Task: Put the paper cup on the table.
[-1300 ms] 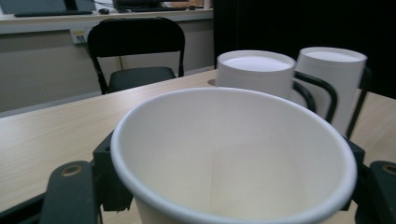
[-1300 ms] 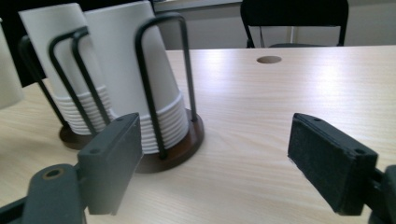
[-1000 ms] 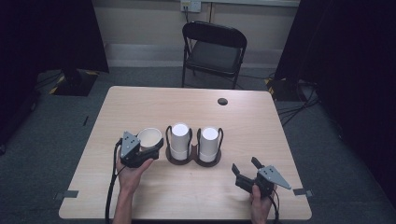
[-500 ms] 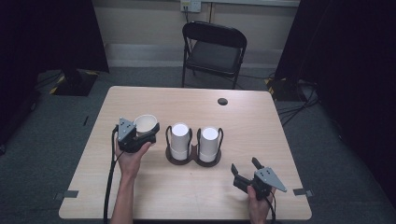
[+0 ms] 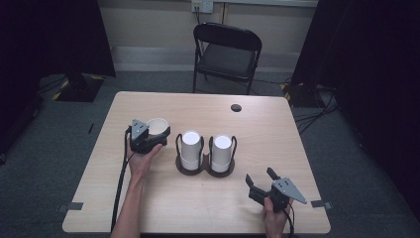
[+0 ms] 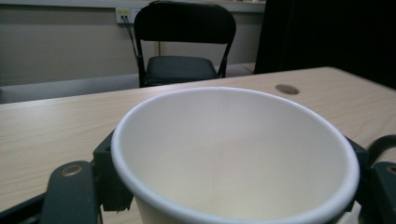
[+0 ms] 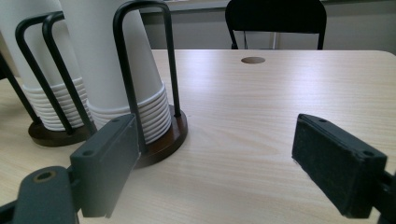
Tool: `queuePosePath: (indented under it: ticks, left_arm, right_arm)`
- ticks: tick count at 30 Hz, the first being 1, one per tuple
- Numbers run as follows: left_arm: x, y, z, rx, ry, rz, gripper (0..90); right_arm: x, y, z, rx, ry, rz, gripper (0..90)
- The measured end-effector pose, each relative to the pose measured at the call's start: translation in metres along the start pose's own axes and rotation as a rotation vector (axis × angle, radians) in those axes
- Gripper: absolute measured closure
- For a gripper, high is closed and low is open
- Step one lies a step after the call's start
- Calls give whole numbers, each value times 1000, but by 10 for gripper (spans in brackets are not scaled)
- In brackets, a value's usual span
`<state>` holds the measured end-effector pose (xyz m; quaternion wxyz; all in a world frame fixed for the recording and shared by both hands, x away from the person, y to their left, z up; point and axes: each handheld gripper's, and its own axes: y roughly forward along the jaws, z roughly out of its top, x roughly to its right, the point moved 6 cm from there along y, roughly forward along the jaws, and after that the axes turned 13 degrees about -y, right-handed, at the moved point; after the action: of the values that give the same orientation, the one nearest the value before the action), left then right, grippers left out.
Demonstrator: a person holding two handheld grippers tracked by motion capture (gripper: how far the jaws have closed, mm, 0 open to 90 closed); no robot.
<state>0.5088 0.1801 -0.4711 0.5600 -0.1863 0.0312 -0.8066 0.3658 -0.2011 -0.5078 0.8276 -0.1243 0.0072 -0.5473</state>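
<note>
The left tool (image 5: 154, 135) grasps a single white paper cup (image 5: 156, 127) by its sides, one black jaw at each side of the cup wall, and its jaws have just been opening a little while the cup is between them. The cup stands upright with its mouth up, over the left part of the bench (image 5: 163, 203), just to the left of the cup holder (image 5: 205, 168). In the left gripper view the cup (image 6: 233, 154) is seen from very near, and one looks into it: it is empty, with a thin seam line down the inner wall. The right tool (image 5: 261, 184) is released, its jaws wide apart with nothing between them, and it rests low at the near right part of the bench, well apart from the cup. The holder is a dark double base with black wire loops, and it carries two stacks of white cups, the left stack (image 5: 190, 148) and the right stack (image 5: 222, 152), both upside down. The high view shows only their flat white bottoms, but the right gripper view shows the many rims nested at the foot of each stack (image 7: 140, 116). Behind the bench stands a black folding chair (image 5: 227, 52), and a small round hole (image 5: 236, 107) is in the far part of the bench.
</note>
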Motion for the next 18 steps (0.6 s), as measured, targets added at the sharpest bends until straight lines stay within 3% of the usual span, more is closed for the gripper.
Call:
queuePosePath:
  ticks: [8,18]
  left_arm:
    - [-21,9,-11,-39,-53,7,228]
    - [-19,8,-17,-84,-23,-12,217]
  right_arm:
    - [1,1,0,-7,7,2,140]
    - [3,0,-1,-5,26,6,139]
